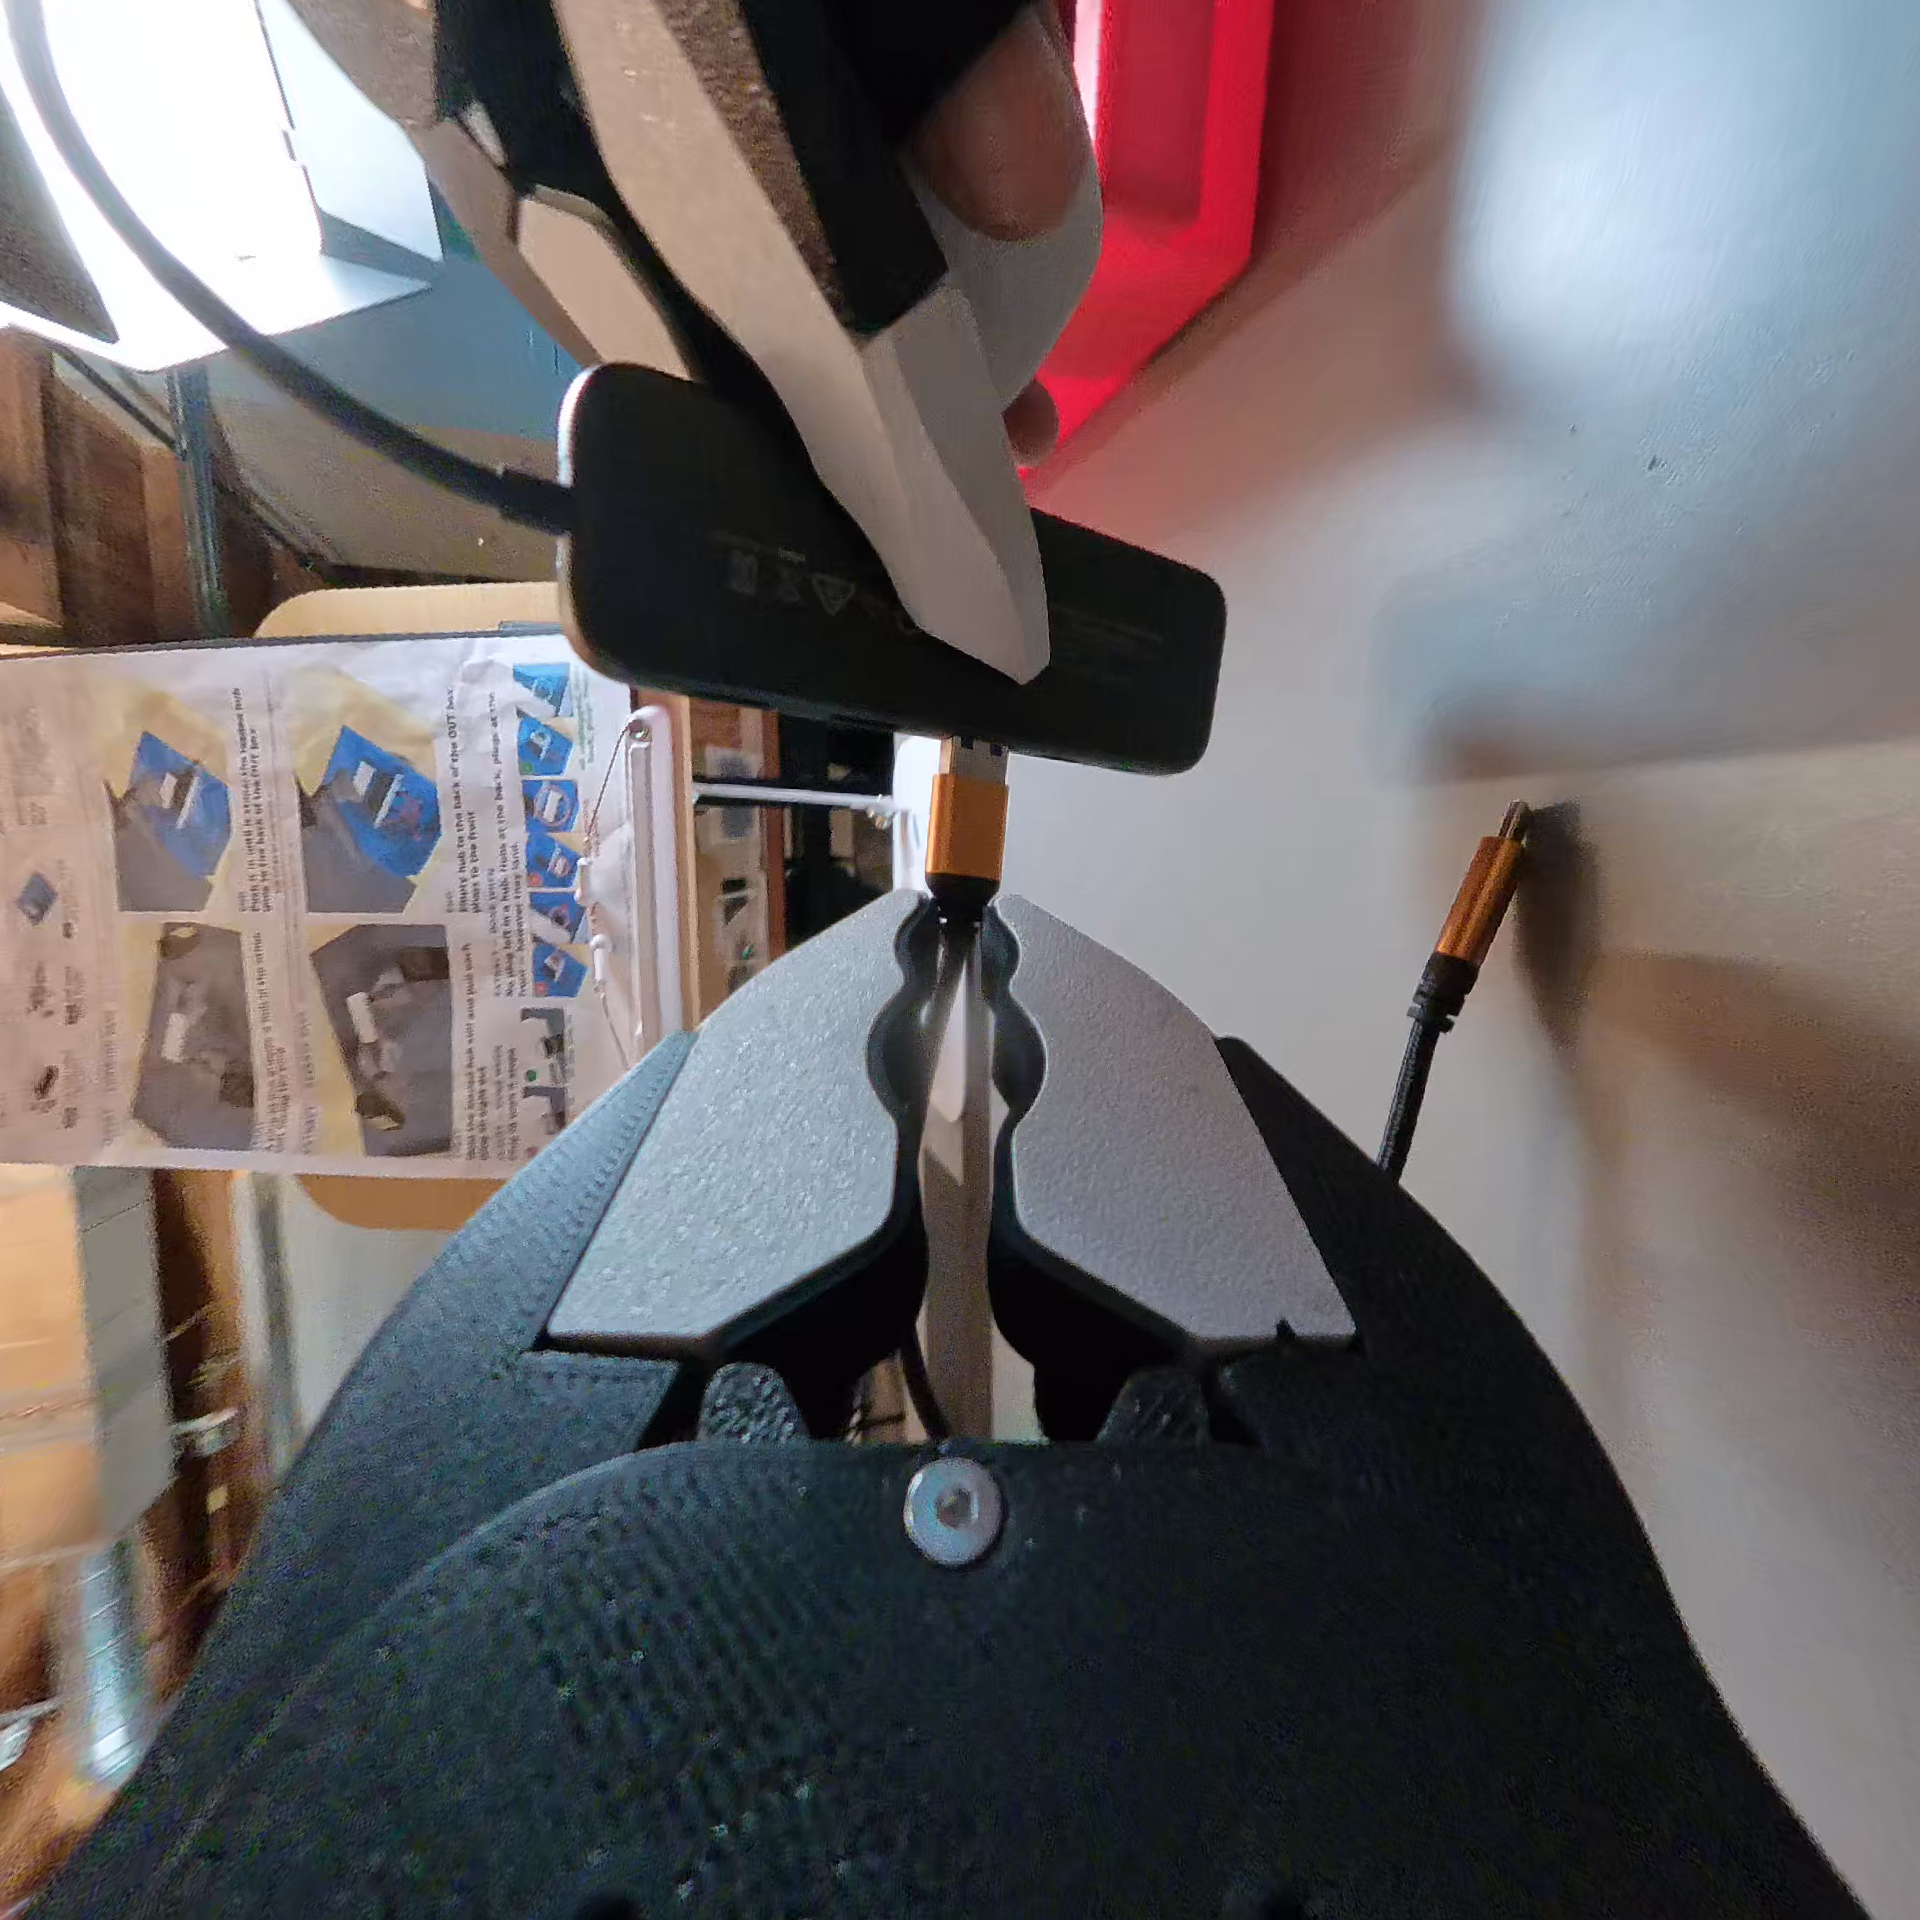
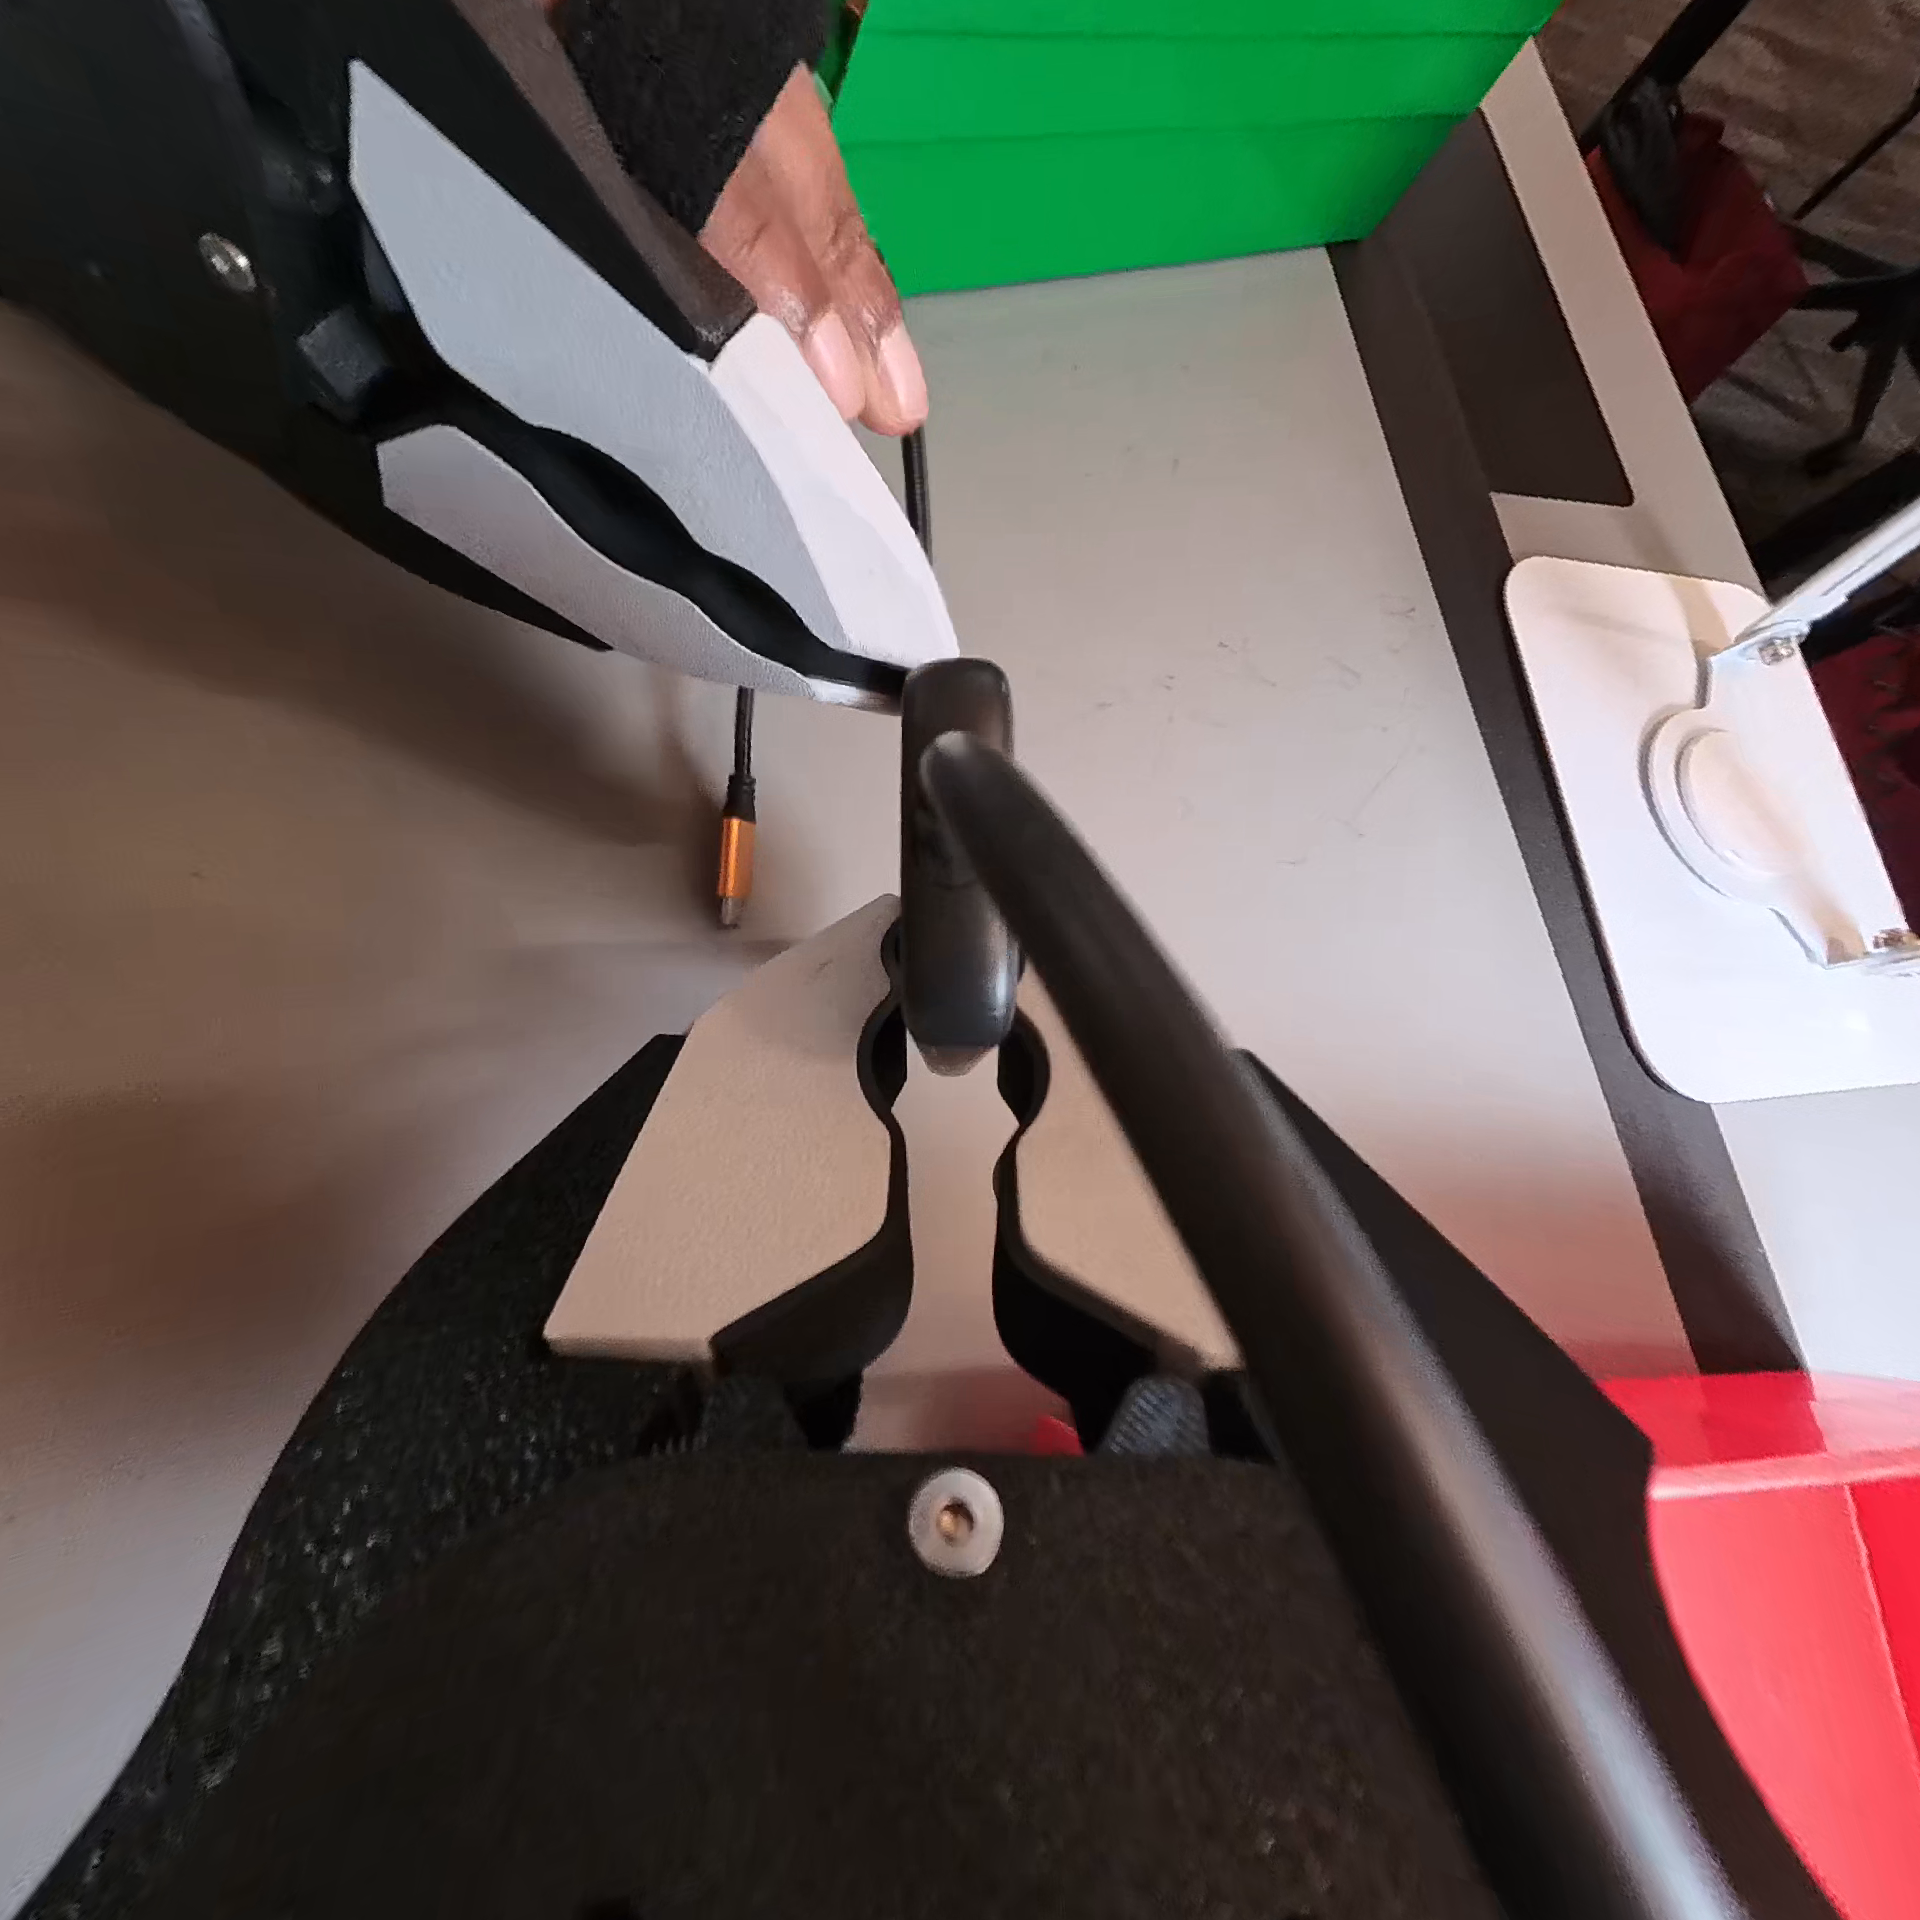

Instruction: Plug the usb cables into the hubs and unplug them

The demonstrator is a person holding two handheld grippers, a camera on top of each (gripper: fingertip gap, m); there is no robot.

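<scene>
Left gripper (image 1: 961, 914) pinching orange plug (image 1: 966, 821), hub (image 1: 894, 582) above

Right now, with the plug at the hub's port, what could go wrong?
1. The left hand-held gripper pinches only the cable end behind the orange plug, so the plug could tilt or slip under push.
2. The plug's metal tip looks only partly in the hub; a skewed push might jam it.
3. The right hand-held gripper holds the hub near one edge, so it may twist.
</scene>
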